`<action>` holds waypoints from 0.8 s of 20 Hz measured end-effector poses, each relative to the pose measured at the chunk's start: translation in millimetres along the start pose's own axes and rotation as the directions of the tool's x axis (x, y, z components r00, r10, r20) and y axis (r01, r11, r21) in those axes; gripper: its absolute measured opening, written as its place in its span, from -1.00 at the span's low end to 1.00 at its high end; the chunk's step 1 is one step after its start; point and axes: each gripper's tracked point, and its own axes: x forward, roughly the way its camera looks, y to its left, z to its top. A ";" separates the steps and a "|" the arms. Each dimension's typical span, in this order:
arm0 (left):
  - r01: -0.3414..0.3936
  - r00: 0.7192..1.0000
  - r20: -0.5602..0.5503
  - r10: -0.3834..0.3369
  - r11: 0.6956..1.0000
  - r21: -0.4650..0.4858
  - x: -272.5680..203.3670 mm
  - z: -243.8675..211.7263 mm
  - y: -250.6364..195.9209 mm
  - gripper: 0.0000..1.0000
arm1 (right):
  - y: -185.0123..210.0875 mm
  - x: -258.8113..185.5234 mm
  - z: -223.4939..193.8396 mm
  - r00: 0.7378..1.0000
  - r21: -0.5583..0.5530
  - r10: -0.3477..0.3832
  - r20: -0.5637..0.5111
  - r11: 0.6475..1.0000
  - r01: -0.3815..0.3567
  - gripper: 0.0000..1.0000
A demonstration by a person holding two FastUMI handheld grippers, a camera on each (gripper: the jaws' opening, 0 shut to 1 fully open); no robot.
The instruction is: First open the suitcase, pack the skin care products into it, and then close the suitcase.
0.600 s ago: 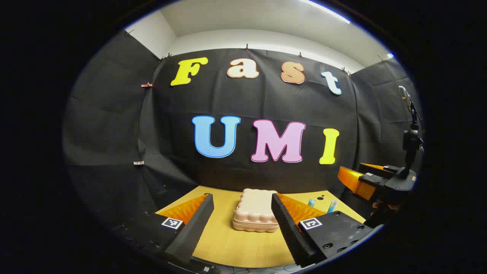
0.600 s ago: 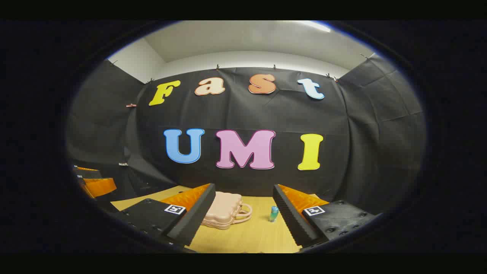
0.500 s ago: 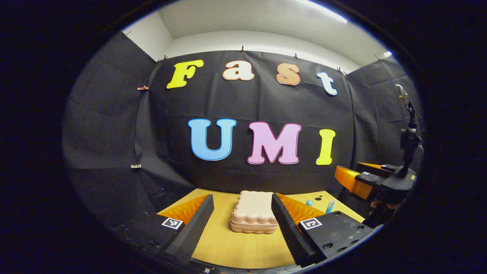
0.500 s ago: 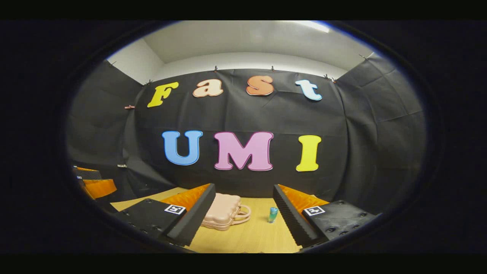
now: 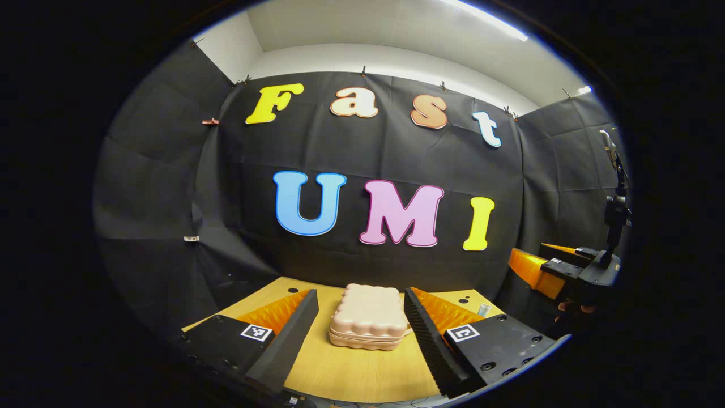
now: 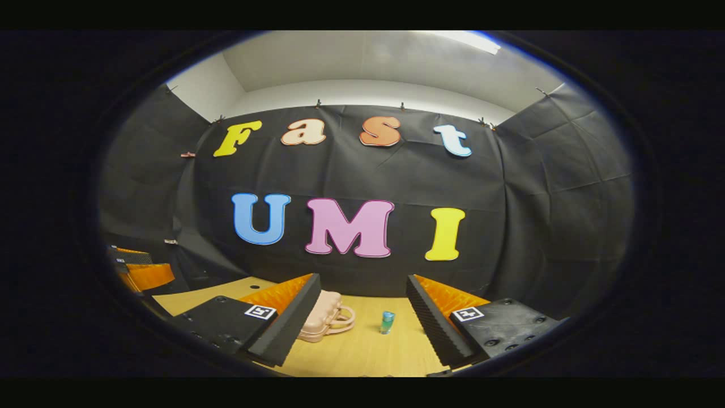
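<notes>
Black cloth backs the booth, and your work lies on the pale wooden table (image 5: 351,368) below it. Going left to right in the left gripper view: your left gripper (image 5: 362,334) has its jaws spread wide and empty, and the pink suitcase (image 5: 367,320) lies flat and closed on the table, framed between its fingers but well ahead of them. Past the right finger a small bottle (image 5: 483,310) stands near the table's far right edge, and beyond it your right gripper (image 5: 544,266) hangs in the air, also empty.

In the right gripper view that gripper's jaws are likewise wide apart, with the suitcase's handle (image 6: 344,319) showing left of centre and a small blue-green bottle (image 6: 387,322) standing upright just to its right, apart from it.

The case looks like a stiff, smooth moulded shell, probably light, so it may slide when you push it. I would steady it with one gripper and lift the lid at the seam on the handle side. The bottle looks light, slick and easily tipped; take it around the body, low down.
</notes>
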 end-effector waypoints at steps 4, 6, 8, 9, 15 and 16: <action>0.082 0.997 -0.010 -0.082 0.997 -0.010 28.5 0.2 -30.6 0.92 | -22.3 1.4 0.4 0.998 0.005 -0.056 0.004 0.998 0.056 0.89; 0.098 0.995 -0.018 -0.098 0.995 0.002 45.5 0.1 -43.1 0.92 | -26.3 6.8 -7.6 0.998 0.006 -0.064 -0.017 0.998 0.064 0.92; 0.135 0.990 -0.028 -0.135 0.991 0.001 64.5 -5.0 -58.3 0.92 | -33.3 12.4 -16.2 0.997 0.001 -0.066 -0.041 0.998 0.067 0.90; 0.158 0.986 -0.045 -0.158 0.987 0.003 75.2 -10.6 -69.0 0.92 | -40.7 16.8 -16.8 0.996 -0.004 -0.076 -0.042 0.997 0.076 0.93; 0.250 0.943 -0.214 -0.256 0.967 -0.052 163.1 -63.8 -123.8 0.90 | -80.8 54.8 -41.2 0.990 -0.011 -0.122 -0.072 0.993 0.121 0.90; 0.252 0.937 -0.237 -0.255 0.967 -0.044 177.5 -72.8 -128.7 0.90 | -86.5 60.5 -46.0 0.989 -0.017 -0.127 -0.078 0.992 0.126 0.93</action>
